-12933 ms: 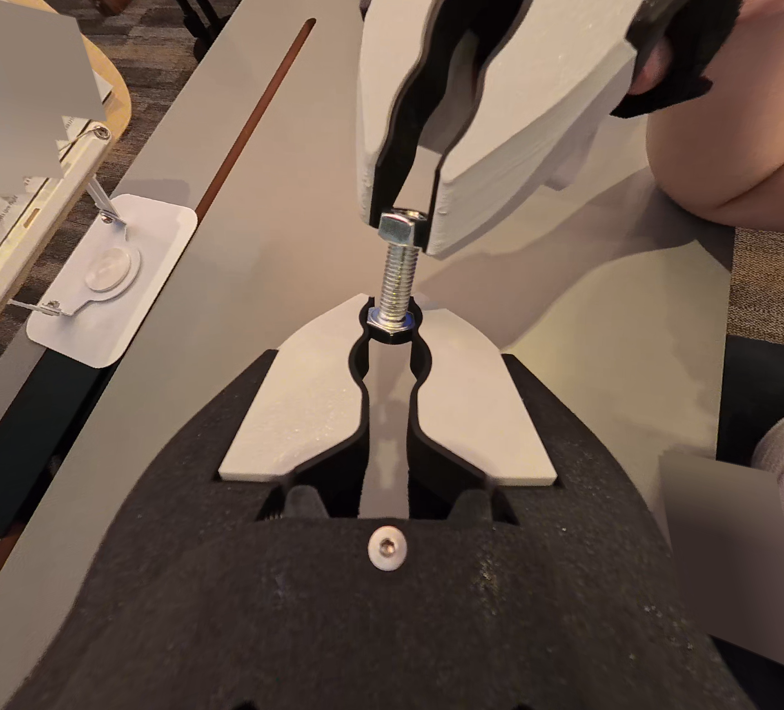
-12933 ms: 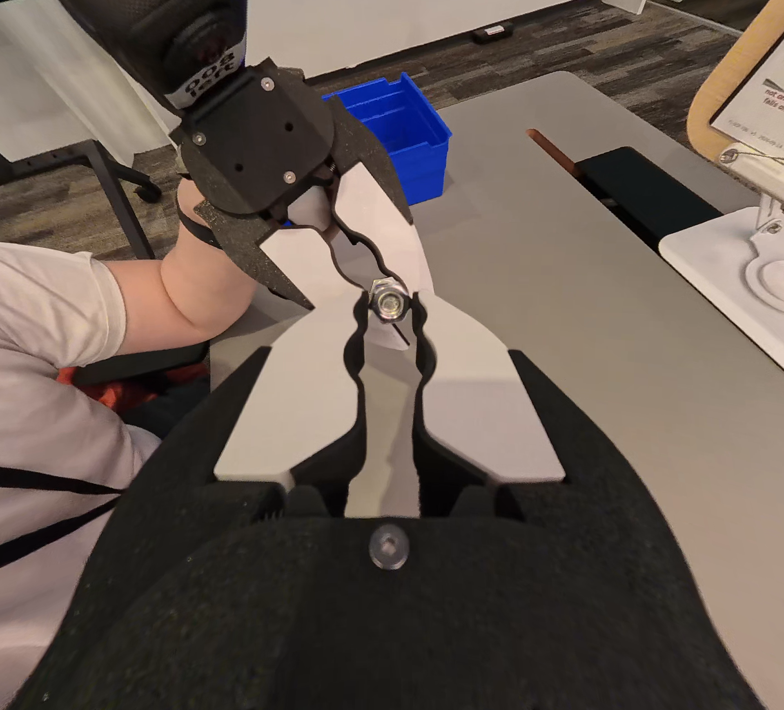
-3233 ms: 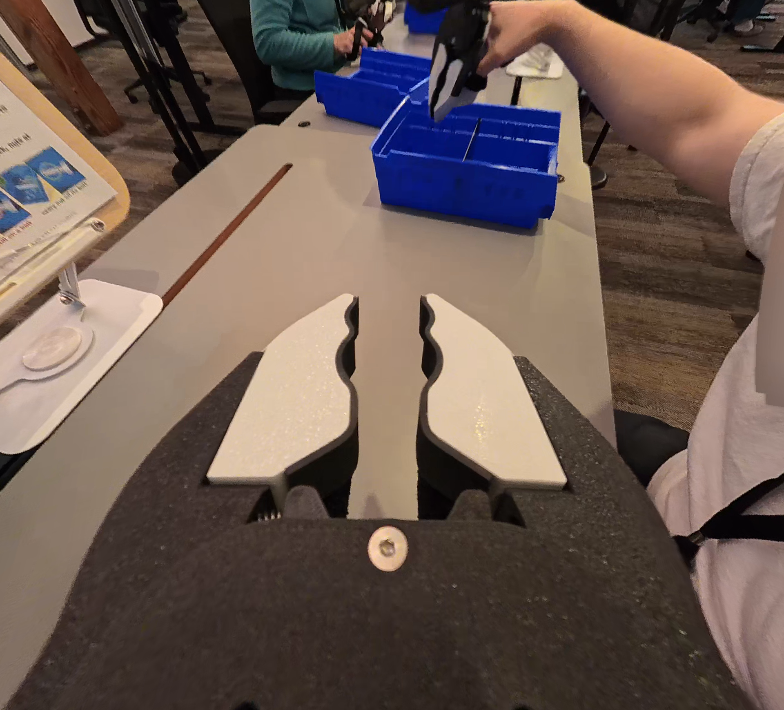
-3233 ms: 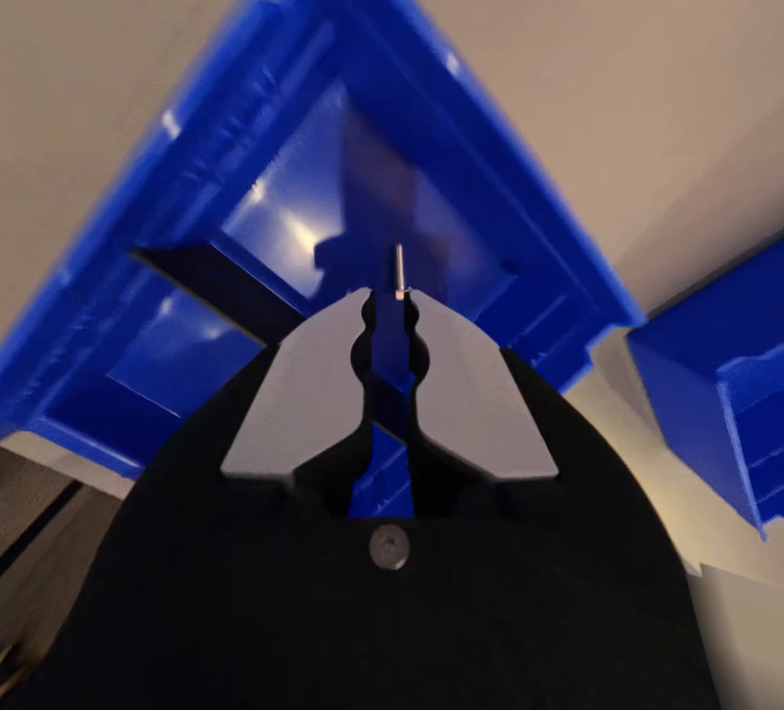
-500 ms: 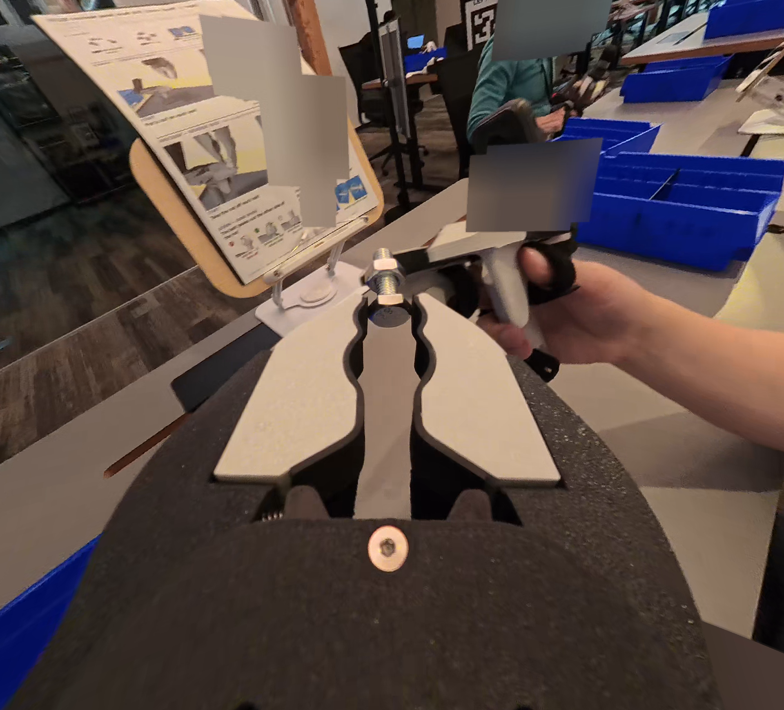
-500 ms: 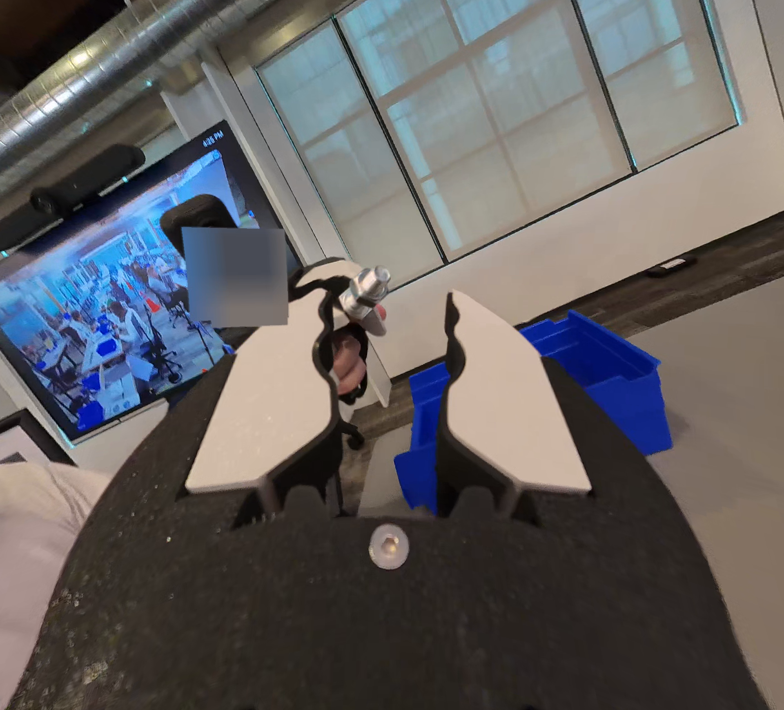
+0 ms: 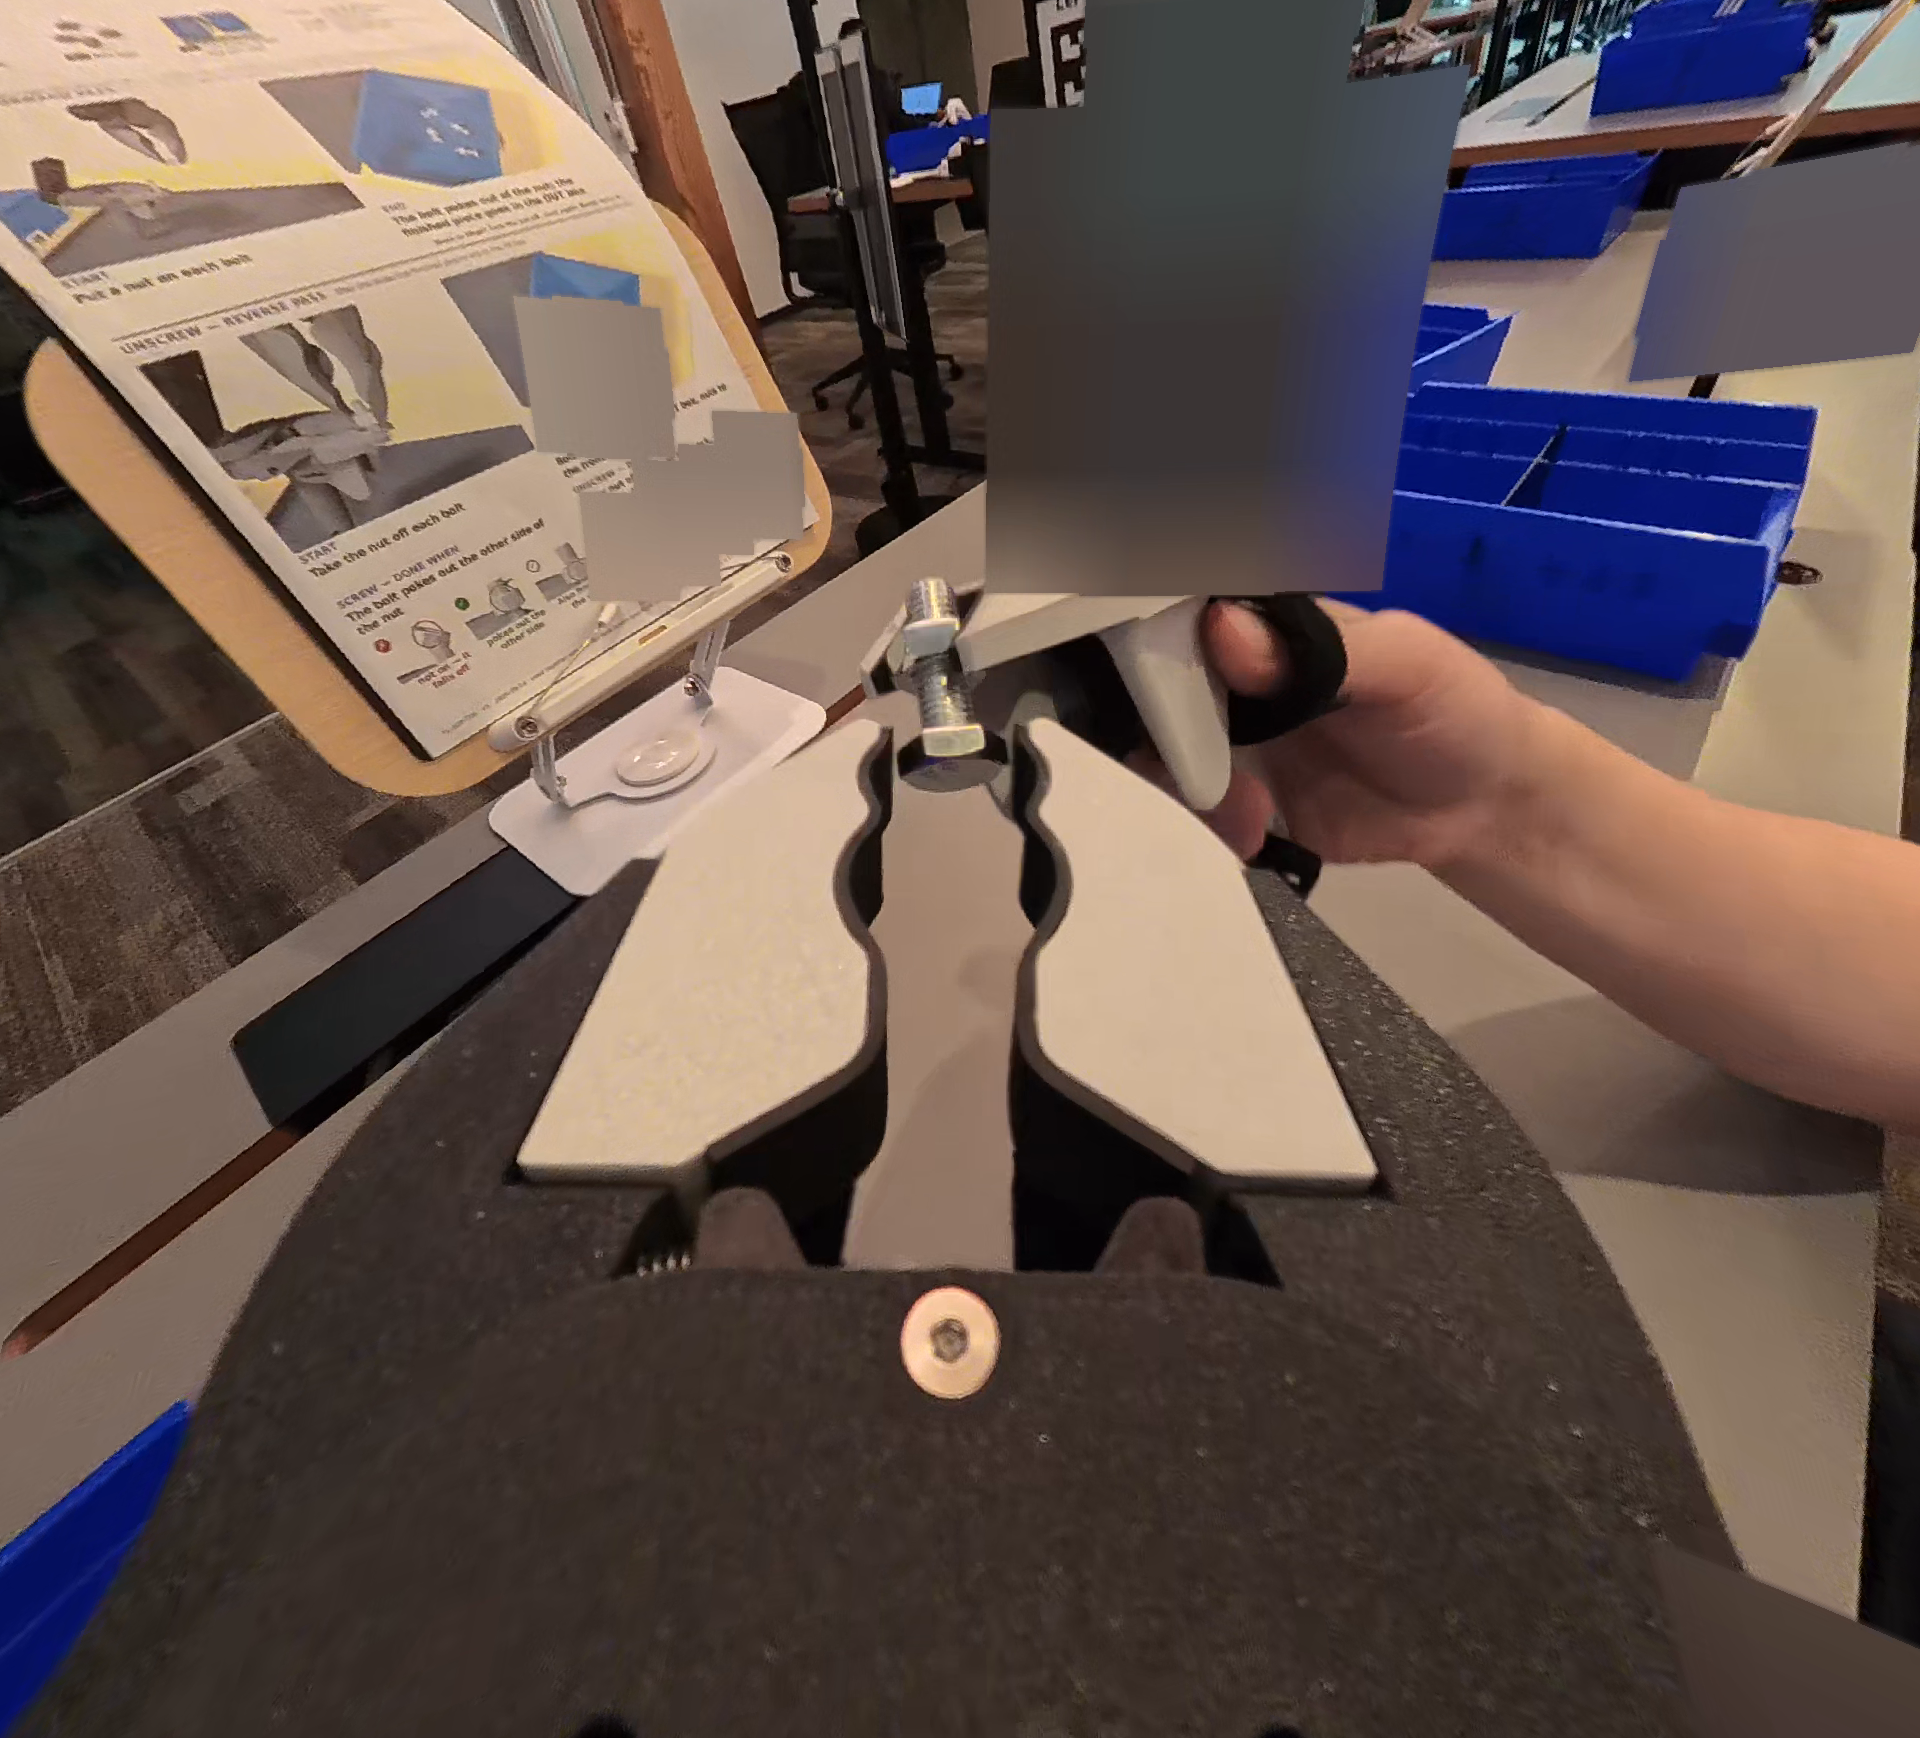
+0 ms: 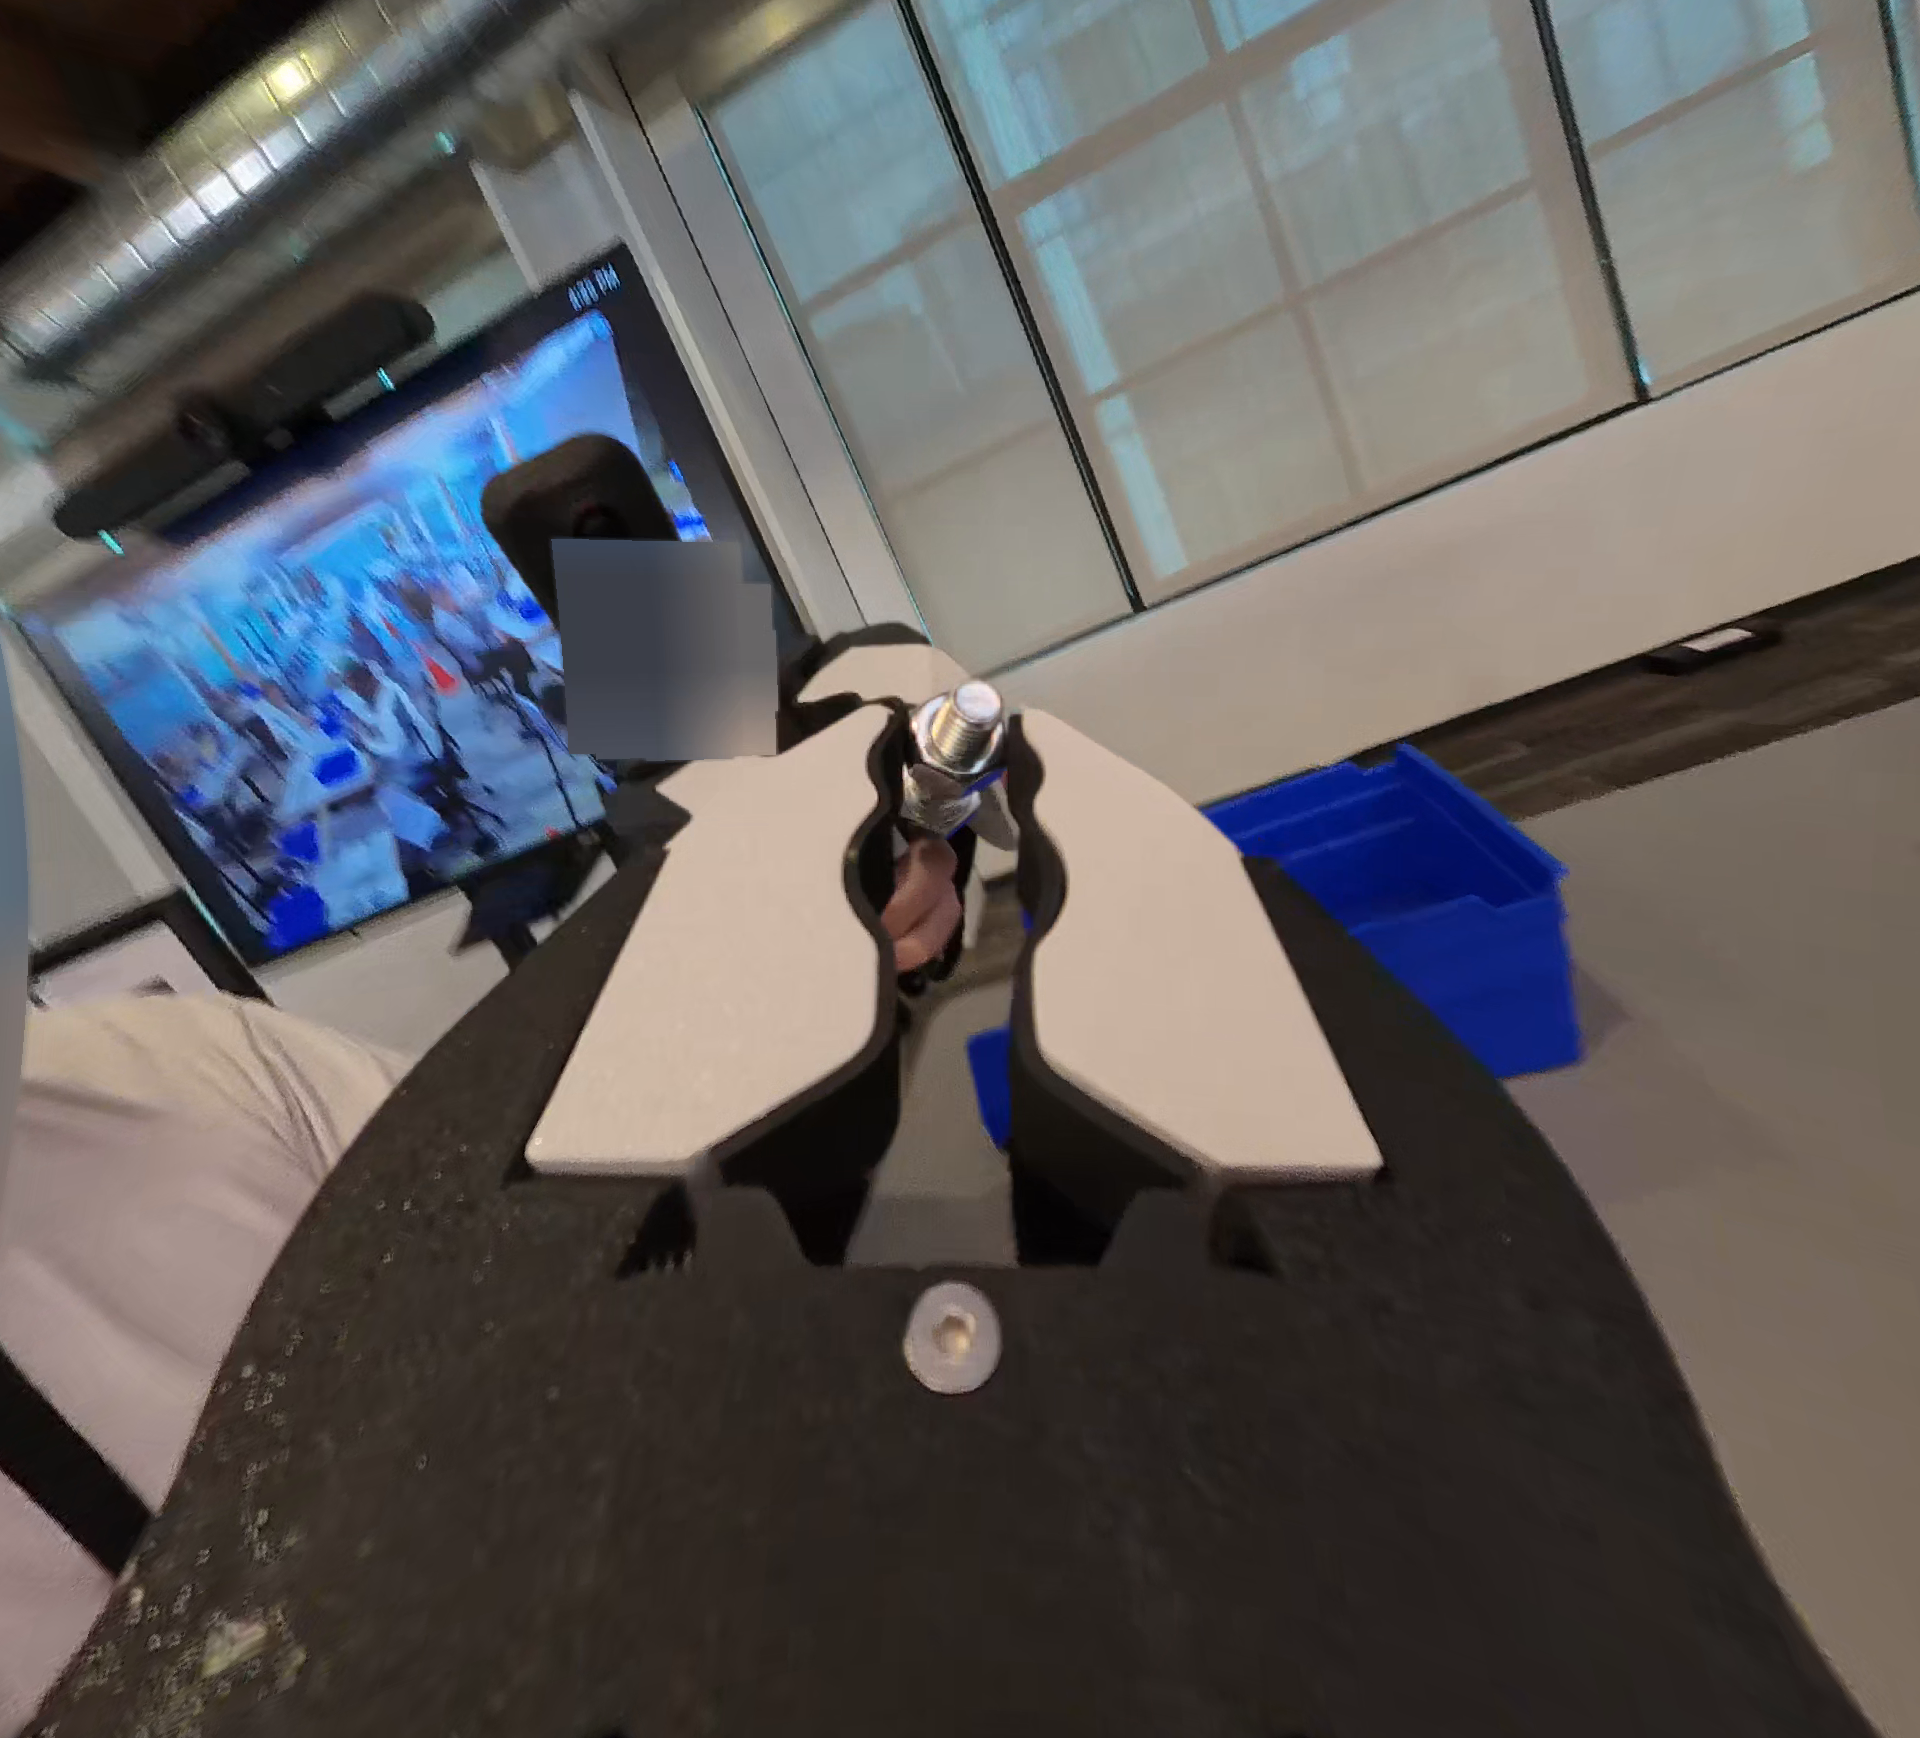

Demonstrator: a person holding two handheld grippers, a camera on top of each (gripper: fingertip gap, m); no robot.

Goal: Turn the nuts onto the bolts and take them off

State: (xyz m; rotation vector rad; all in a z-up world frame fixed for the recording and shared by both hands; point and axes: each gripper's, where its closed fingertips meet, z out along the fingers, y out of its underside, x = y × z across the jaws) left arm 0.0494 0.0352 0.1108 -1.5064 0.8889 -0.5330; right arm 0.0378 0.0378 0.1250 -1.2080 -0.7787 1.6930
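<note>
A silver bolt (image 7: 940, 696) stands upright above the grey table (image 7: 1756, 1273), head down. My left gripper (image 7: 951, 753) is shut on the bolt's hex head. A silver nut (image 7: 928, 623) sits near the top of the thread. My right gripper (image 8: 951, 753) is shut on that nut (image 8: 948, 751), with the bolt's threaded end (image 8: 977, 706) poking out past it. In the left wrist view the right gripper's white fingers (image 7: 1049, 639) come in from the right, held by a hand (image 7: 1382, 753). The left gripper's fingers (image 8: 868, 675) show behind the nut.
An instruction board (image 7: 364, 317) on a white stand (image 7: 665, 763) is at the table's left. Blue bins (image 7: 1590, 525) stand at the far right of the table. Another blue bin (image 8: 1403, 888) sits behind the grippers. A wall screen (image 8: 312, 701) is beyond. The tips of both grippers are at nearly the same place.
Half a second ago my right gripper was open beside the nut; now its fingers have closed on it. My left gripper still holds the bolt head.
</note>
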